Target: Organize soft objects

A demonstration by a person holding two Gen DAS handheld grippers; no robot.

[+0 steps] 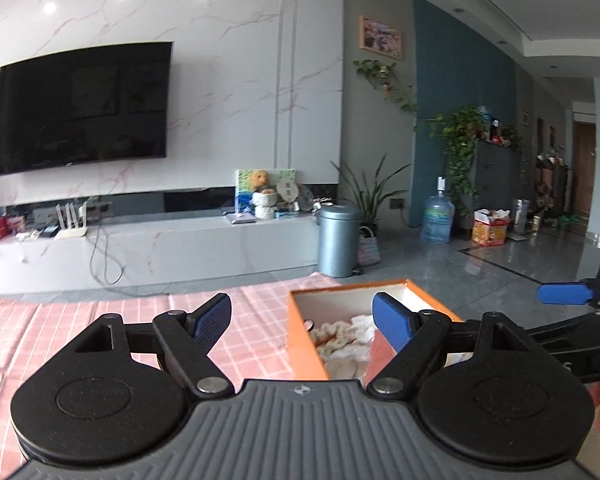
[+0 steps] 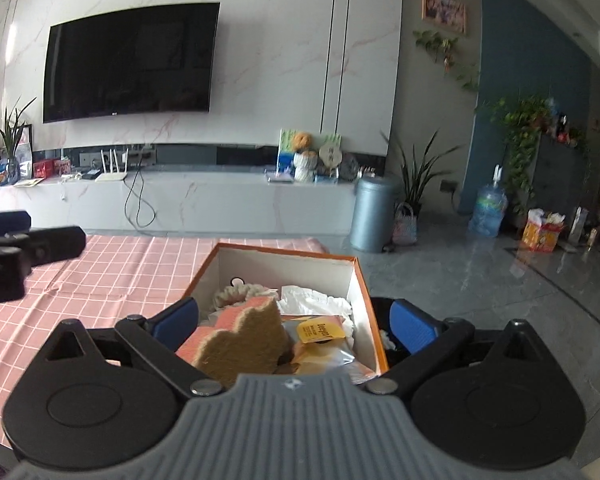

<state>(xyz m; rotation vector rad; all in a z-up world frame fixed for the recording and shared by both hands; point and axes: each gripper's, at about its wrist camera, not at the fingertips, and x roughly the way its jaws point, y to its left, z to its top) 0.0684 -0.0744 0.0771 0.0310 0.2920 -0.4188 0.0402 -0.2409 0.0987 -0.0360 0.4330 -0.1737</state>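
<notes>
An orange box with white inside walls stands on the pink checked tablecloth. It holds a pink-and-tan cloud-shaped sponge, a cream knitted item, white crumpled cloth and a clear packet with a yellow label. My right gripper is open and empty, its jaws straddling the box's near end. My left gripper is open and empty above the box's left wall; cream and white soft items show inside. The right gripper's blue pad shows at the far right of the left wrist view.
The table's far edge faces a low marble TV bench with a wall TV. A blue-grey bin, potted plants and a water jug stand on the grey tiled floor to the right. The left gripper's body shows at the left.
</notes>
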